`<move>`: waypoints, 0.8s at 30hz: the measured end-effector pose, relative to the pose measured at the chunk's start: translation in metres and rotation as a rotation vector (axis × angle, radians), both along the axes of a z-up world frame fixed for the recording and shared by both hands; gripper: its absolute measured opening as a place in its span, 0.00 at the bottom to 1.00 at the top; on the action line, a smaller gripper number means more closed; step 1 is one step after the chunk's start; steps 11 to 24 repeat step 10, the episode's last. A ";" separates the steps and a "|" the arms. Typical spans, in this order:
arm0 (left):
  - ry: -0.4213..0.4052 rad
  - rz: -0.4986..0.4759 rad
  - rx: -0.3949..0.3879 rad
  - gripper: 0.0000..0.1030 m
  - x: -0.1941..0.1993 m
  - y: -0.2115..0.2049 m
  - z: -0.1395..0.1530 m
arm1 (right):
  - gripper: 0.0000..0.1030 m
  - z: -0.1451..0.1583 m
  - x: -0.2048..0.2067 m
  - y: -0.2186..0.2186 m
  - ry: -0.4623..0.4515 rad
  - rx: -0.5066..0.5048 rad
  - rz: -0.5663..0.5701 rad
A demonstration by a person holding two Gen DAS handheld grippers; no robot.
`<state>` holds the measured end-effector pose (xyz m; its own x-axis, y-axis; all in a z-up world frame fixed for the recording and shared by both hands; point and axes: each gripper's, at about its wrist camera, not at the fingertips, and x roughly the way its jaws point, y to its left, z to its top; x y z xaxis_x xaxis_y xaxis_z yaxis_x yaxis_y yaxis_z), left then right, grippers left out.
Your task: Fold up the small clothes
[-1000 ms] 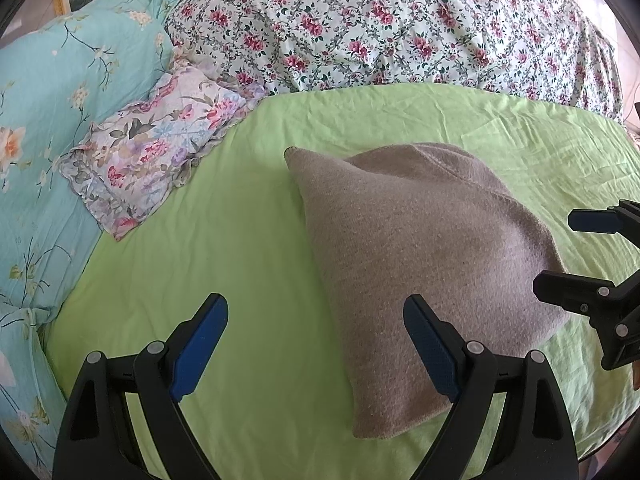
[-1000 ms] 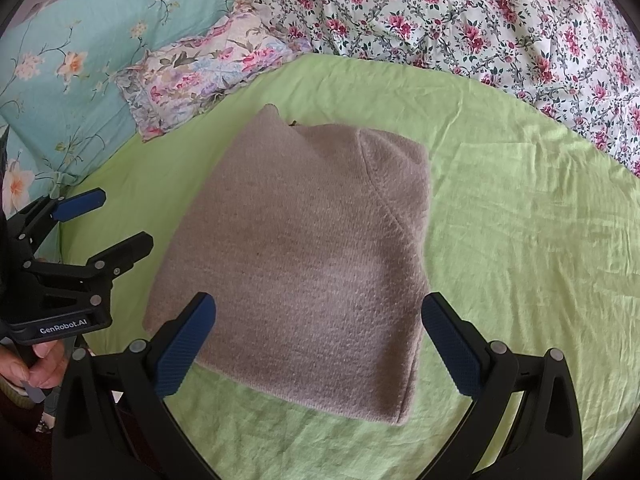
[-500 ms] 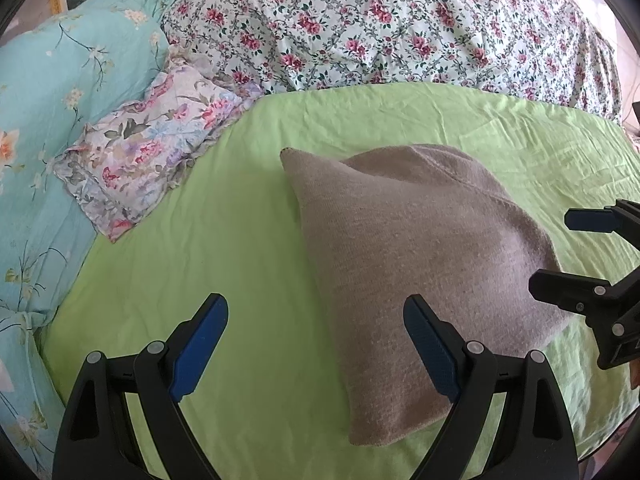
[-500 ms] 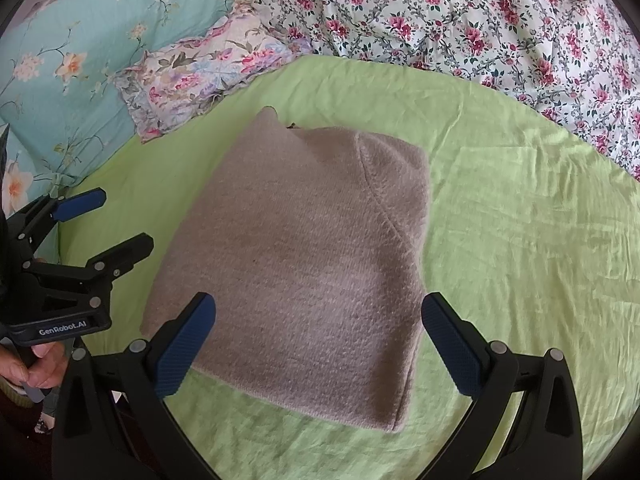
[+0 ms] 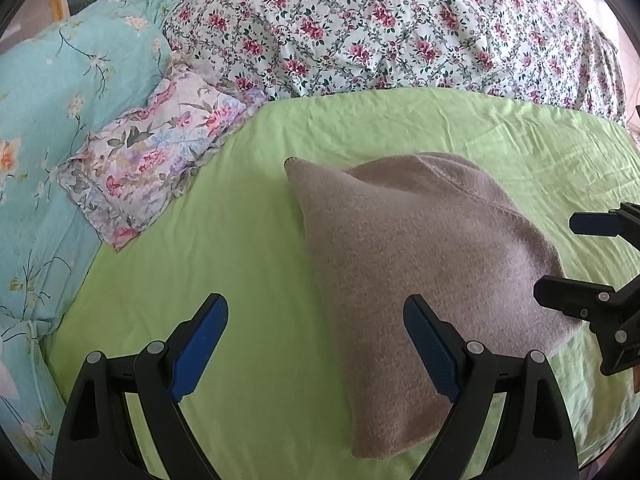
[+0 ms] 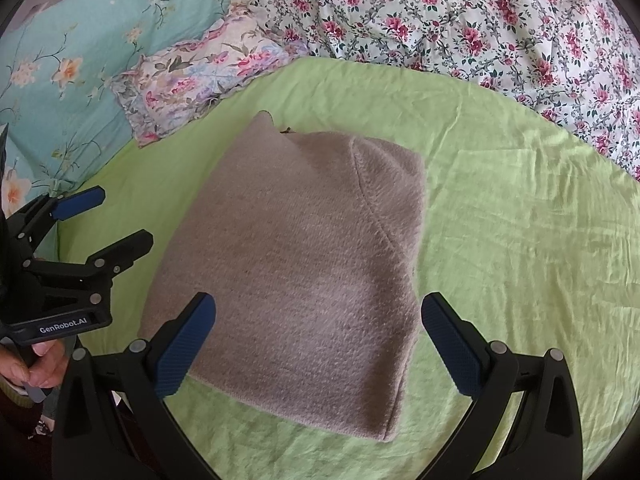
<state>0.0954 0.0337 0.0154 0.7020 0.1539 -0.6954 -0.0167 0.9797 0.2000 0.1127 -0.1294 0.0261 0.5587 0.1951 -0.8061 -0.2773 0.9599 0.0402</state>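
The left claw (image 5: 316,340) is standing wide open, holding nothing, hovering over the green sheet (image 5: 240,264) beside the folded grey sweater (image 5: 420,264). The right claw (image 6: 320,340) is also gaping wide, empty, hanging above the sweater's near edge. The sweater is lying flat in the middle of the sheet, near a flowered pillow (image 6: 200,80). "GenRobot.AI" is showing in white on the left claw's body.

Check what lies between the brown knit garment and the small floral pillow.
Only bare green sheet separates the brown knit garment from the small floral pillow; nothing sits on it. The right wrist view shows this best.
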 end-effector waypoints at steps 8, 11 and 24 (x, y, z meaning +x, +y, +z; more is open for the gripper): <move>-0.005 0.006 0.001 0.88 0.001 0.002 0.001 | 1.00 -0.001 0.003 -0.001 -0.001 0.000 0.001; -0.009 0.008 0.003 0.87 0.001 0.002 0.002 | 1.00 -0.001 0.004 -0.001 0.000 0.002 -0.001; -0.009 0.008 0.003 0.87 0.001 0.002 0.002 | 1.00 -0.001 0.004 -0.001 0.000 0.002 -0.001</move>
